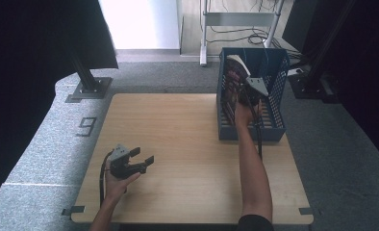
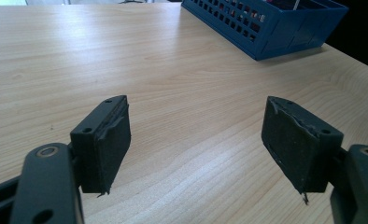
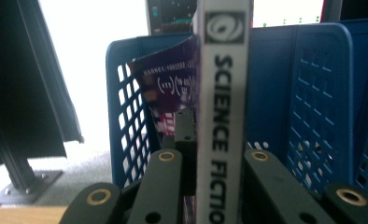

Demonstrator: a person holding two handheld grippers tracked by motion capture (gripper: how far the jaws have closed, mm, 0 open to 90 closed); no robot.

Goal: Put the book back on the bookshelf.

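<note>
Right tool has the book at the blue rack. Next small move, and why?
Probably ease the book straight down into its slot. The right tool is shut on its spine, and the book stands upright between the walls of the rack, so it looks lined up. The left tool is open over the table.

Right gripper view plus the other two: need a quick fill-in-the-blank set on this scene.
1. The right tool is shut on a book whose spine reads SCIENCE ____.
2. The book stands in a ____ plastic rack.
3. The left tool hovers over the wooden table with its jaws ____.

Missing words: FICTION; blue; open
</note>
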